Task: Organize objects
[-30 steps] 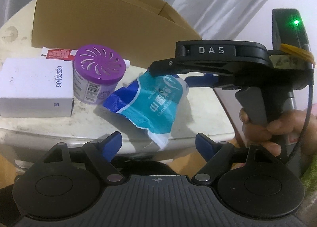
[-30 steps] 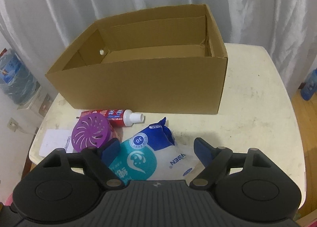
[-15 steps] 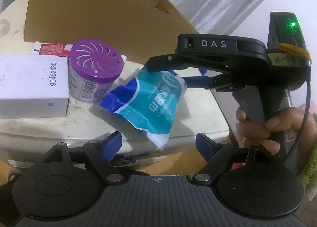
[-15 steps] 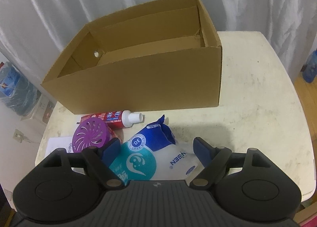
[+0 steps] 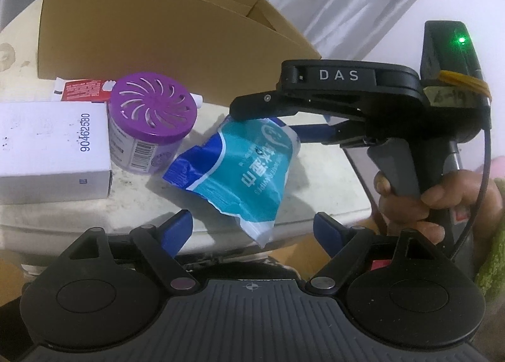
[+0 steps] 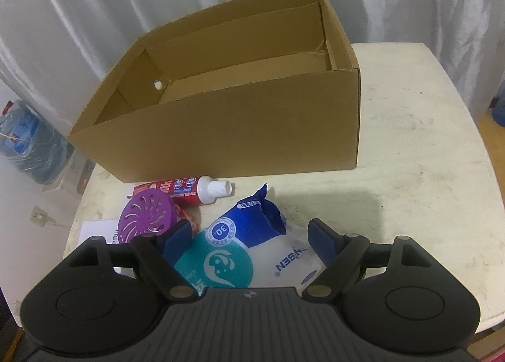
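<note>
Left wrist view. My left gripper [image 5: 252, 229]: blue-padded jaws spread and opening, nothing pressed between them; the lower corner of the wet-wipes pack [image 5: 243, 169] lies in the gap just ahead, overhanging the near edge of the table [image 5: 322, 179]. Wet-wipes pack: teal, blue and white, slanted, upper end under the tips of my right gripper [image 5: 284, 119]. That gripper, black and marked "DAS", comes in from the right, held by my right hand [image 5: 419, 204]; from this side I cannot tell how its jaws stand. Purple-lidded air freshener [image 5: 151, 128]: upright, just left of the pack. White carton [image 5: 50, 147]: touching the freshener's left side. Red tube [image 5: 82, 90]: lying behind both, against the cardboard box [image 5: 157, 46].

Right wrist view. My right gripper [image 6: 251, 234]: jaws wide apart, straddling the wet-wipes pack [image 6: 252, 248], pads clear of it on both sides. Air freshener [image 6: 146, 215]: left of the pack, close to the left finger [image 6: 178, 234]. Red tube [image 6: 183, 190], white cap toward the right: lying along the front wall of the open cardboard box [image 6: 240, 134]. Table [image 6: 426, 172]: cream, bare to the right.
</note>
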A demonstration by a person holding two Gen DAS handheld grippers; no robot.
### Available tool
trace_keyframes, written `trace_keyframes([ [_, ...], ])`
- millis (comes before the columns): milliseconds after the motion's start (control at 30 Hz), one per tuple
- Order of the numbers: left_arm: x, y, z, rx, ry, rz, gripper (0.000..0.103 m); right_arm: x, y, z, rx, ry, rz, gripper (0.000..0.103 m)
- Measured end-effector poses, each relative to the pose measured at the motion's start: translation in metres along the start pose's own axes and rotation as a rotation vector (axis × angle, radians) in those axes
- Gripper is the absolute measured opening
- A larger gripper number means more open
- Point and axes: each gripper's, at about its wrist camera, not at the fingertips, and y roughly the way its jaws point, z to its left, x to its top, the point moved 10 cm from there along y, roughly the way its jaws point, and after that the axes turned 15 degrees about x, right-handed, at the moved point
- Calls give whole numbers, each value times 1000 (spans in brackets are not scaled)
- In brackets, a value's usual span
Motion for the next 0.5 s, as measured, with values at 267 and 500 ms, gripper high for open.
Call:
trace_keyframes([
  [267, 2, -3, -4, 41, 29, -21, 85, 15, -8, -5, 57, -13, -25, 83],
  [500, 13, 3, -16, 77, 83, -25, 83, 12, -5, -14, 81, 39, -8, 83],
])
